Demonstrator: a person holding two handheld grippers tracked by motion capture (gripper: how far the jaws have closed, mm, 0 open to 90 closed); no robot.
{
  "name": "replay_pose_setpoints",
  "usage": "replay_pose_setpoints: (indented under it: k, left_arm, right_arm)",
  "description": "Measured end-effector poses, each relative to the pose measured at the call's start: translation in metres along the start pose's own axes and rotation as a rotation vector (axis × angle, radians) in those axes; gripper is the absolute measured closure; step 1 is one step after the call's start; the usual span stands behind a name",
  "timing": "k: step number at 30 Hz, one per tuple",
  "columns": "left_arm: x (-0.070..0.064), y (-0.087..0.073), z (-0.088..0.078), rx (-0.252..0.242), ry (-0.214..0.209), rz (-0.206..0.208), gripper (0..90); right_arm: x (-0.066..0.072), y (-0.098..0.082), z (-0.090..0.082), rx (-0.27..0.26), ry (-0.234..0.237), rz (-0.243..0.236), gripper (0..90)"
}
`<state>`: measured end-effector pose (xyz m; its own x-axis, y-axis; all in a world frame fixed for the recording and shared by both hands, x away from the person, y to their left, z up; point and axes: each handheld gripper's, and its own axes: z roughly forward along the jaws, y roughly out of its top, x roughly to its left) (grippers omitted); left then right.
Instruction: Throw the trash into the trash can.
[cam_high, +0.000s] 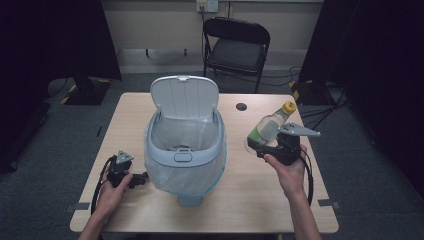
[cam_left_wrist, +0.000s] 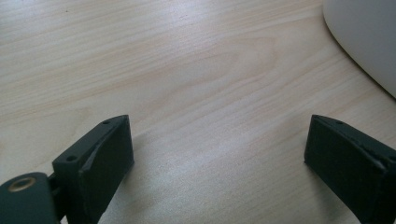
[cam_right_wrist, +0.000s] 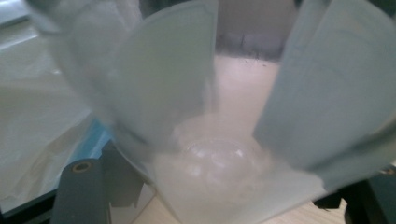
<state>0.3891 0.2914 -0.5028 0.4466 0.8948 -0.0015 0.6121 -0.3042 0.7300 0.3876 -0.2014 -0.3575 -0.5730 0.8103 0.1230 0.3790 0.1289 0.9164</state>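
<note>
A clear plastic bottle (cam_high: 270, 127) with a yellow cap is held tilted above the table, right of the bin, cap pointing up and away. My right gripper (cam_high: 255, 145) is shut on its lower end. In the right gripper view the bottle's base (cam_right_wrist: 219, 168) sits blurred between the jaws of the right gripper (cam_right_wrist: 219, 198). A pale grey bin (cam_high: 184, 150) with a plastic liner stands mid-table, its lid (cam_high: 184, 97) flipped up. My left gripper (cam_high: 141, 178) rests on the table left of the bin. The left gripper (cam_left_wrist: 219, 154) is open over bare wood, with the bin's wall (cam_left_wrist: 369, 37) beside it.
The wooden table (cam_high: 150, 210) has a round cable hole (cam_high: 241, 106) behind the bottle. A black folding chair (cam_high: 236, 47) stands beyond the far edge. The bin liner (cam_right_wrist: 37, 126) with its blue rim hangs close to the right gripper.
</note>
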Motion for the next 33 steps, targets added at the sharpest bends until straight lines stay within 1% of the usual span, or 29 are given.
replay_pose_setpoints:
  k: [3, 4, 5, 6, 7, 13, 14, 15, 17, 18, 19, 22, 23, 25, 28, 29, 30, 31, 33]
  left_arm:
    - [0.000, 0.000, 0.000, 0.000, 0.000, 0.000, 7.4]
    - [0.000, 0.000, 0.000, 0.000, 0.000, 0.000, 7.5]
    - [0.000, 0.000, 0.000, 0.000, 0.000, 0.000, 7.5]
    - [0.000, 0.000, 0.000, 0.000, 0.000, 0.000, 7.5]
    - [0.000, 0.000, 0.000, 0.000, 0.000, 0.000, 7.4]
    - [0.000, 0.000, 0.000, 0.000, 0.000, 0.000, 7.4]
    - [0.000, 0.000, 0.000, 0.000, 0.000, 0.000, 7.4]
    - [0.000, 0.000, 0.000, 0.000, 0.000, 0.000, 7.4]
    - [0.000, 0.000, 0.000, 0.000, 0.000, 0.000, 7.5]
    - [0.000, 0.000, 0.000, 0.000, 0.000, 0.000, 7.5]
    - [0.000, 0.000, 0.000, 0.000, 0.000, 0.000, 7.4]
    - [0.000, 0.000, 0.000, 0.000, 0.000, 0.000, 7.5]
    - [0.000, 0.000, 0.000, 0.000, 0.000, 0.000, 7.5]
    - [0.000, 0.000, 0.000, 0.000, 0.000, 0.000, 7.5]
    - [0.000, 0.000, 0.000, 0.000, 0.000, 0.000, 7.2]
    - [0.000, 0.001, 0.000, 0.005, 0.001, 0.002, 6.9]
    - [0.000, 0.001, 0.000, 0.005, 0.001, 0.002, 6.9]
    - [0.000, 0.001, 0.000, 0.005, 0.001, 0.001, 6.9]
    - [0.000, 0.001, 0.000, 0.005, 0.001, 0.001, 6.9]
  right_arm:
    - [0.004, 0.004, -0.005, -0.027, 0.010, -0.021, 28.1]
    - [0.004, 0.004, -0.005, -0.027, 0.010, -0.021, 28.1]
    - [0.007, 0.008, -0.010, -0.041, 0.020, -0.024, 28.2]
    - [0.007, 0.008, -0.010, -0.041, 0.020, -0.024, 28.2]
    - [0.009, 0.011, -0.014, -0.050, 0.022, -0.036, 28.2]
    - [0.016, 0.016, -0.021, -0.073, 0.034, -0.045, 28.2]
    - [0.017, 0.017, -0.022, -0.091, 0.031, -0.053, 28.2]
    - [0.019, 0.018, -0.025, -0.110, 0.040, -0.060, 28.2]
    - [0.023, 0.022, -0.029, -0.128, 0.049, -0.062, 28.1]
    - [0.023, 0.022, -0.029, -0.128, 0.049, -0.062, 28.1]
    - [0.027, 0.026, -0.034, -0.142, 0.042, -0.072, 28.1]
    - [0.030, 0.029, -0.038, -0.157, 0.046, -0.078, 28.1]
    - [0.033, 0.031, -0.043, -0.171, 0.047, -0.081, 28.1]
    - [0.036, 0.034, -0.046, -0.181, 0.060, -0.087, 28.2]
    - [0.039, 0.038, -0.049, -0.189, 0.065, -0.093, 28.1]
    - [0.041, 0.044, -0.051, -0.201, 0.075, -0.100, 28.1]
    - [0.041, 0.044, -0.051, -0.201, 0.075, -0.100, 28.1]
    - [0.044, 0.049, -0.052, -0.217, 0.086, -0.100, 28.1]
    - [0.046, 0.054, -0.053, -0.230, 0.097, -0.105, 28.1]
